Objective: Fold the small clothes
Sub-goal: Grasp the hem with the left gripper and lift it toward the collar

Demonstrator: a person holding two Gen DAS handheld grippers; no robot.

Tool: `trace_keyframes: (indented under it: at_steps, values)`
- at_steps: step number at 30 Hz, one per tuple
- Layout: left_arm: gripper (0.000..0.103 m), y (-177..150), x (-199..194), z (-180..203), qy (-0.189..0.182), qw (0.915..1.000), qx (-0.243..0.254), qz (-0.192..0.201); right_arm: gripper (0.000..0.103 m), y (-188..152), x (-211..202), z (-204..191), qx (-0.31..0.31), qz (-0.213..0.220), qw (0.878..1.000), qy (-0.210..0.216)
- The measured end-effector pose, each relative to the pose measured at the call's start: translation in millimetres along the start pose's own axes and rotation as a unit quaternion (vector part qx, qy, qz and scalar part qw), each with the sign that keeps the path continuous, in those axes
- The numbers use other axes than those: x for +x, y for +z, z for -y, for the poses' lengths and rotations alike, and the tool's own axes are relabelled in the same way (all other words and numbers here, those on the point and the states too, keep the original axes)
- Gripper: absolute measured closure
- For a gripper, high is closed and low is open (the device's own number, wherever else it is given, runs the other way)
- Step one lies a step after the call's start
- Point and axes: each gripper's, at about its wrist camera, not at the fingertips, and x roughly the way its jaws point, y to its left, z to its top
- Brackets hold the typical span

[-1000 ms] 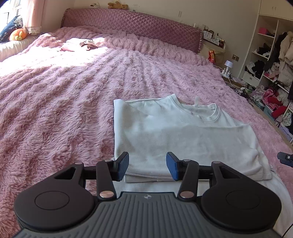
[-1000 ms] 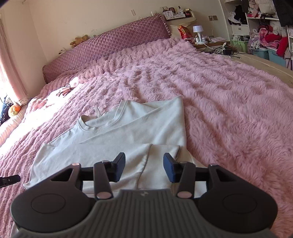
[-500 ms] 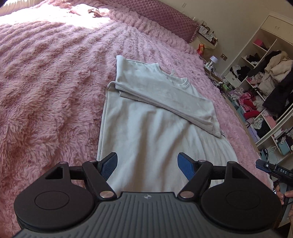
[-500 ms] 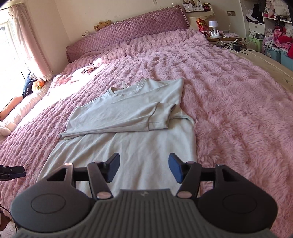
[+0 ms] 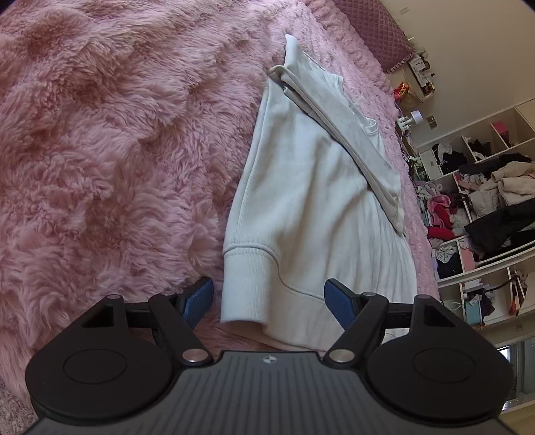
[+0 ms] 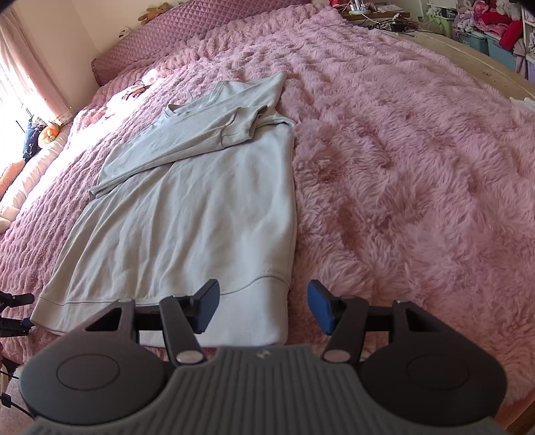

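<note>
On the pink fuzzy blanket the pale sweatshirt is lying with sleeves folded across, while the left gripper and right gripper are hovering apart and empty over its hem corners, likely risking pinching blanket fur too

A wide bed fills the room, covered with a fluffy pink blanket. At its far end stands a quilted purple headboard, with a soft toy on top. Pink curtains hang at a bright window on the left, and sunlight falls on the blanket there. The walls are cream. On the other side, open white shelves hold heaps of clothes, and a small white lamp, probably on a bedside table, stands near the headboard.
</note>
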Motion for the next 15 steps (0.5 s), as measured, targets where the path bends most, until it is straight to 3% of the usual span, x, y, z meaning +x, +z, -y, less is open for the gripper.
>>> trace_keyframes:
  at_steps: [5,15]
  values:
    - [0.015,2,12,-1,-0.011,0.9999,-0.007,-0.007,0.048,2,15,6,0.013,-0.016,1.0,0.005]
    - [0.015,7,29,-25,-0.074,0.9953,-0.06,-0.016,0.048,7,46,12,0.047,-0.046,0.996,0.052]
